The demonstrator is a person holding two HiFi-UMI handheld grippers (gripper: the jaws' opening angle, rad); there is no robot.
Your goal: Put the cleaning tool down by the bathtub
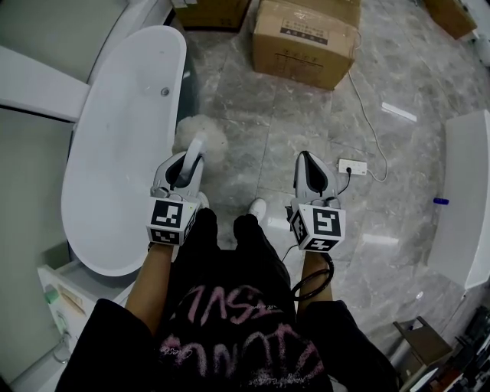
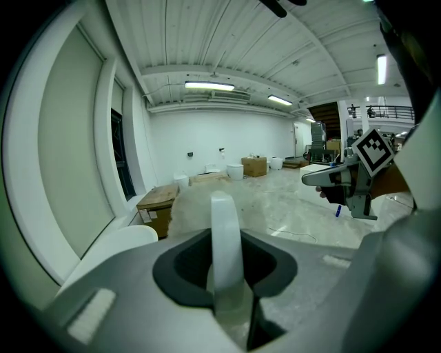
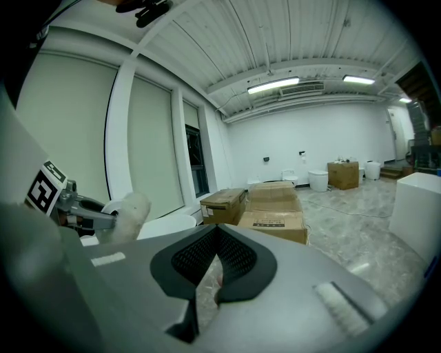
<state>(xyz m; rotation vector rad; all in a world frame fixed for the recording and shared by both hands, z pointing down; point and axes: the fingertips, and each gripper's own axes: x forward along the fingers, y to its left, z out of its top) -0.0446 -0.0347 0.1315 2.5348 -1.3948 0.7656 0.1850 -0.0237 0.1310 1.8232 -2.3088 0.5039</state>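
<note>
The cleaning tool is a white curved handle (image 1: 193, 155) with a fluffy off-white head (image 1: 202, 138). My left gripper (image 1: 186, 165) is shut on the handle (image 2: 224, 241) and holds it over the marble floor, just right of the white oval bathtub (image 1: 115, 153). The fluffy head (image 2: 196, 207) points away from me, beyond the jaws. My right gripper (image 1: 310, 165) hangs about a forearm's length to the right, shut with nothing in it. From the right gripper view, the fluffy head (image 3: 128, 210) shows at the left beside the tub's rim (image 3: 169, 224).
Cardboard boxes (image 1: 306, 37) stand on the floor ahead, another (image 1: 214, 11) near the tub's far end. A white power strip (image 1: 352, 166) with its cable lies to the right of my feet. A white block (image 1: 467, 199) stands at the right edge.
</note>
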